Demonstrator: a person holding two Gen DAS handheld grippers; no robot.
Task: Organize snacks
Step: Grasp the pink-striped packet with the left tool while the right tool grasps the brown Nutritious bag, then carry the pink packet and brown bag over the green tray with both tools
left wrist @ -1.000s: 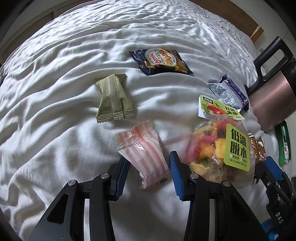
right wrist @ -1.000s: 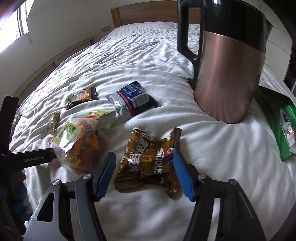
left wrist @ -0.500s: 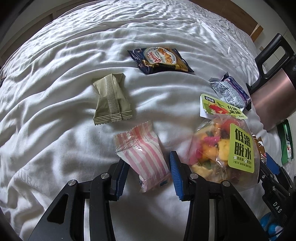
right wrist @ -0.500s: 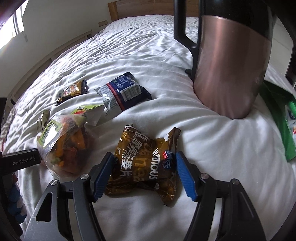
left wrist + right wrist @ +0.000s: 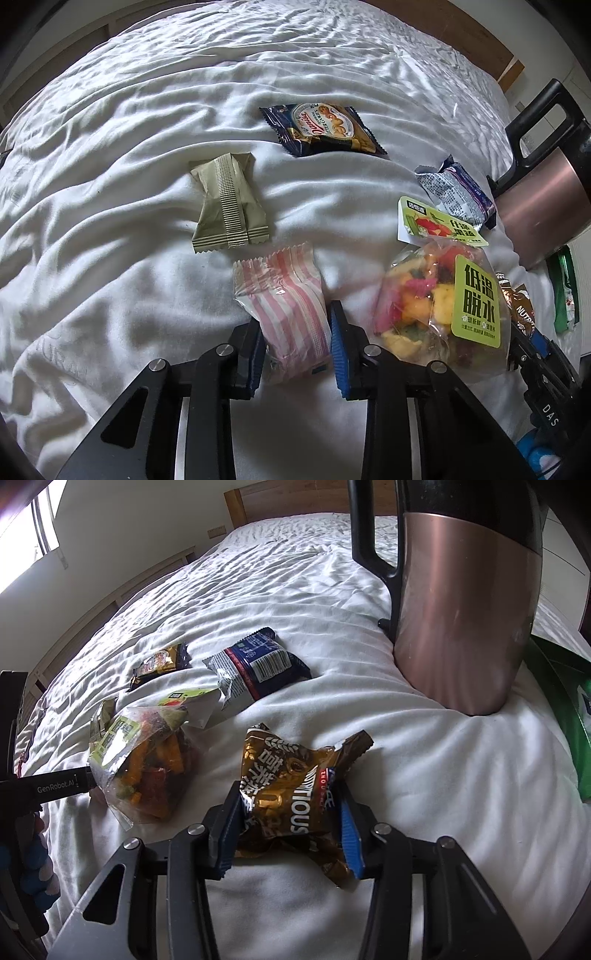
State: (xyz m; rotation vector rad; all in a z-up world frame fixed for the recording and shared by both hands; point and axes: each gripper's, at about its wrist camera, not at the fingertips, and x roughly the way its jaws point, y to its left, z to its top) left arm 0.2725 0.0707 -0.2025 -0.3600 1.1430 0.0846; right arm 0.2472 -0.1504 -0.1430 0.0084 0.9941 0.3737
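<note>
Both grippers were down on the bed (image 5: 110, 221), each w/ a snack between its pads. The left gripper (image 5: 297, 349) was closed on the pink striped packet (image 5: 291, 306); both blue pads touched its sides and the wrapper bulged a bit. The right gripper (image 5: 291, 834) was squeezing the brown snack bag (image 5: 295, 790); the foil crumpled up between the pads.

To do this step well, I'd say: hold firm but don't crush what's inside, lift straight up, and keep clear of the fruit chip bag (image 5: 439, 306), which sat just beside the left gripper's right pad. The brown bag looked puffy and slippery, so it might slide out if the squeeze is weak.

The pink packet's long side ran away from the left gripper, approx. straight ahead; its crimped far end pointed toward the green packet (image 5: 229, 206). The brown bag lay wider than long, its long side across the right gripper, w/ one twisted corner sticking up toward the kettle (image 5: 465, 602).

Also on the bed: a cookie packet (image 5: 321, 129) and a blue-and-silver packet (image 5: 255, 668), both well apart from the grippers.
</note>
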